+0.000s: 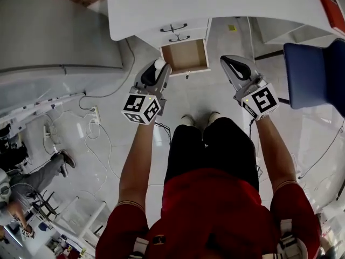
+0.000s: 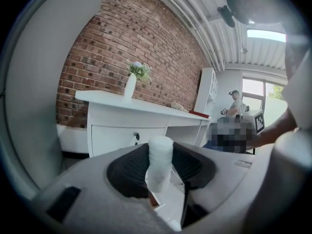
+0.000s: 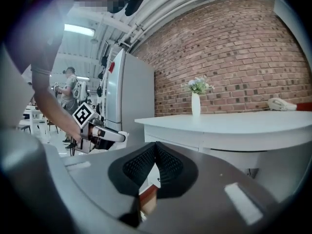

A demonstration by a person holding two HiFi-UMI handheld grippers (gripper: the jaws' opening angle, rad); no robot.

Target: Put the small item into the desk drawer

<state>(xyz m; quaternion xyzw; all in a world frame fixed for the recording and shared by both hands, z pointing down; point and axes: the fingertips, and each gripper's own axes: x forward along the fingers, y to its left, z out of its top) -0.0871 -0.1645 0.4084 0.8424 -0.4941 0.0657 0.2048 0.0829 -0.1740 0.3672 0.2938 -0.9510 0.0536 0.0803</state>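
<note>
The small item (image 1: 160, 63) is a white, roll-like cylinder, and my left gripper (image 1: 160, 68) is shut on it. In the left gripper view the small item (image 2: 160, 164) stands upright between the dark pads. The white desk (image 1: 215, 4) has its lowest drawer (image 1: 185, 56) pulled open, showing a bare wooden inside. In the head view the held item lies at that drawer's front left corner. My right gripper (image 1: 230, 61) hovers right of the drawer. Its jaws (image 3: 155, 150) are shut with nothing between them.
Two closed drawers with black handles (image 1: 173, 28) sit above the open one. A blue chair (image 1: 315, 77) stands at the right and a tall grey cabinet (image 1: 54, 36) at the left. Cables (image 1: 97, 125) trail on the floor. A vase (image 3: 195, 101) stands on the desk. A person (image 1: 32, 177) sits at the lower left.
</note>
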